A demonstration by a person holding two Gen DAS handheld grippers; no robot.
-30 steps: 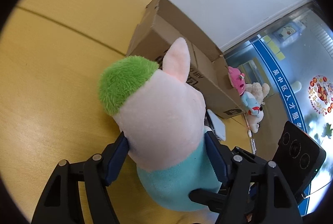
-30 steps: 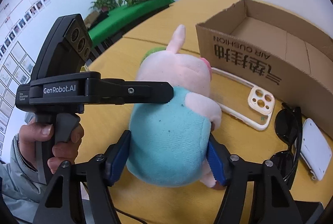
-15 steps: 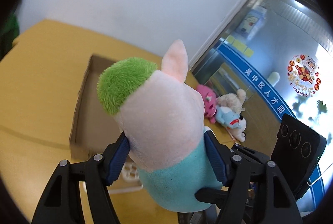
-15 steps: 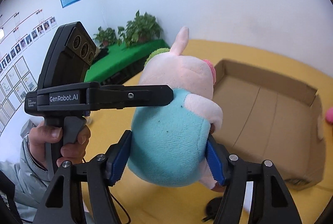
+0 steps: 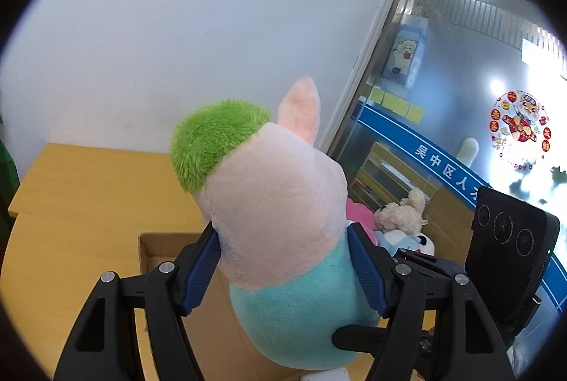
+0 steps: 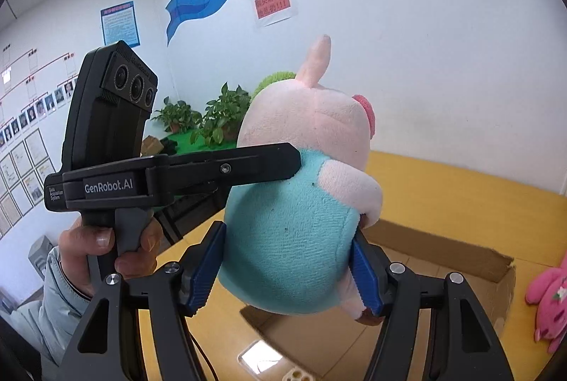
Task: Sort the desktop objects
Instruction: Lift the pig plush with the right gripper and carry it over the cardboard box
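Plush pig [image 5: 283,221] clamped between both claws: left claw [image 5: 283,274] at neck, right claw [image 6: 288,269] on belly, above cardboard box [image 6: 443,250].

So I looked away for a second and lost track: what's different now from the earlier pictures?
The plush pig has been lifted off the table, up above the open cardboard box, carried by both hand-held grippers together. Nothing was let go: the left hand-held gripper stays clamped at its neck and the right hand-held gripper on its teal body. The box and the pink toy beside it stayed put.
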